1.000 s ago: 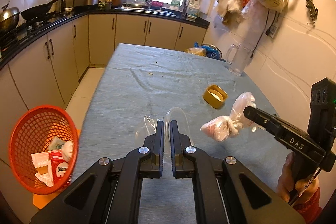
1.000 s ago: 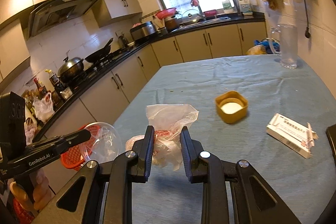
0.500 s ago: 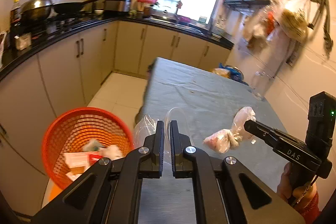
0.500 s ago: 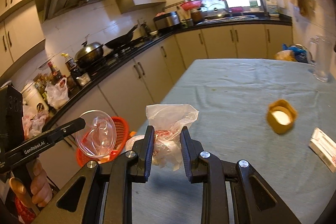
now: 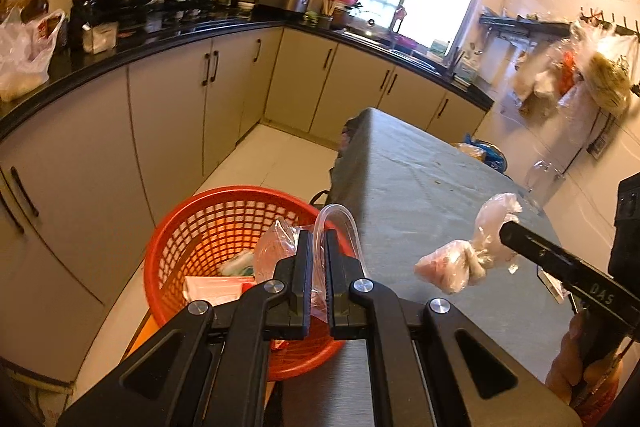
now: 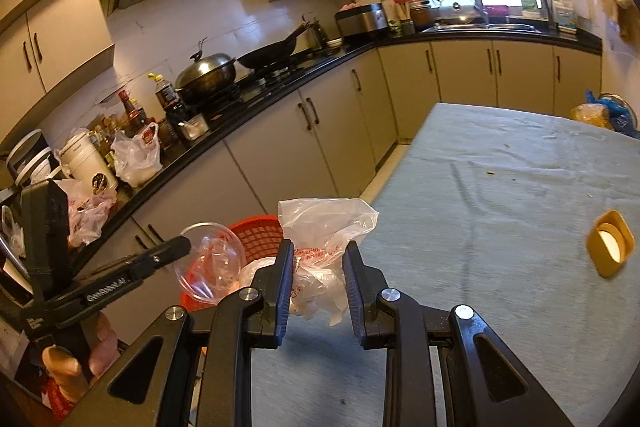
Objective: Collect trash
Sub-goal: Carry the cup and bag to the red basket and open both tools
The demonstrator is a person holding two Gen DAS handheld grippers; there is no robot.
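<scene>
My left gripper is shut on a clear plastic cup and holds it over the red mesh trash basket on the floor beside the table. The cup also shows in the right wrist view, above the basket. My right gripper is shut on a crumpled plastic bag with pinkish contents, held above the table's left edge. The bag shows in the left wrist view too. The basket holds paper and wrappers.
A grey-clothed table runs ahead on the right. A yellow lid lies on it. Beige cabinets and a black counter with pans line the left. A glass jug stands by the wall.
Both grippers have swung left, away from the table's middle. The cup is now over the basket. The bag has come to the table's left edge. Both grips are unchanged.
</scene>
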